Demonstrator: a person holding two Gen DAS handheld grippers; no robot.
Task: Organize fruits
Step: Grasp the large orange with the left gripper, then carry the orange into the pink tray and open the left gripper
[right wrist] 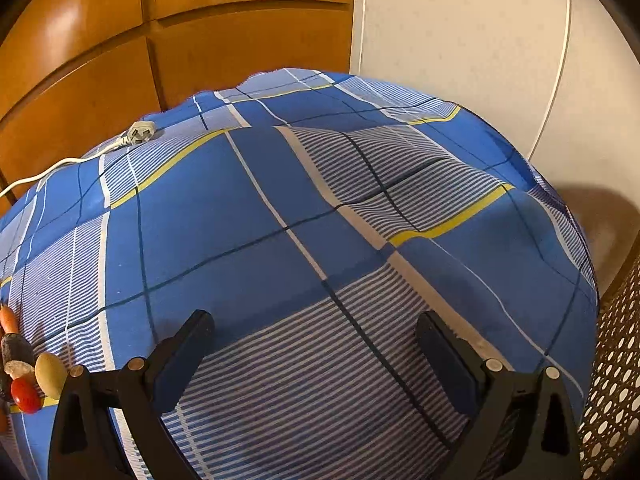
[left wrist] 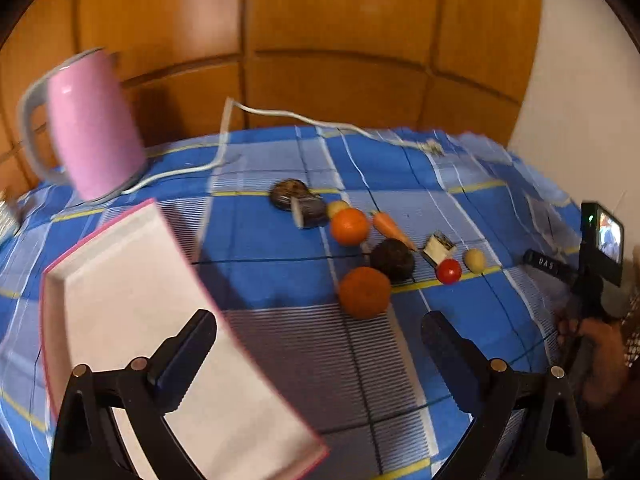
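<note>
Lay clustered mid-cloth (left wrist: 280,280): smooth orange (left wrist: 349,226), rough brown ball (left wrist: 365,292), dark round fruit (left wrist: 392,260), tapered carrot (left wrist: 390,229), glossy tomato (left wrist: 449,271), pale potato (left wrist: 474,261). Sat left of them, a flat white pink-rimmed tray (left wrist: 132,280), near a pink kettle (left wrist: 94,124). Left bare striped cloth toward the near and right edges. Held wide apart and empty: left gripper (left wrist: 320,344), right gripper (right wrist: 316,344).

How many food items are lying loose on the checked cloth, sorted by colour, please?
Orange: 3 – orange, carrot, rough orange ball
Dark: 3 –
Yellow-green: 2 –
Red: 1 – tomato
White: 1 – cut block
Total: 10
</note>
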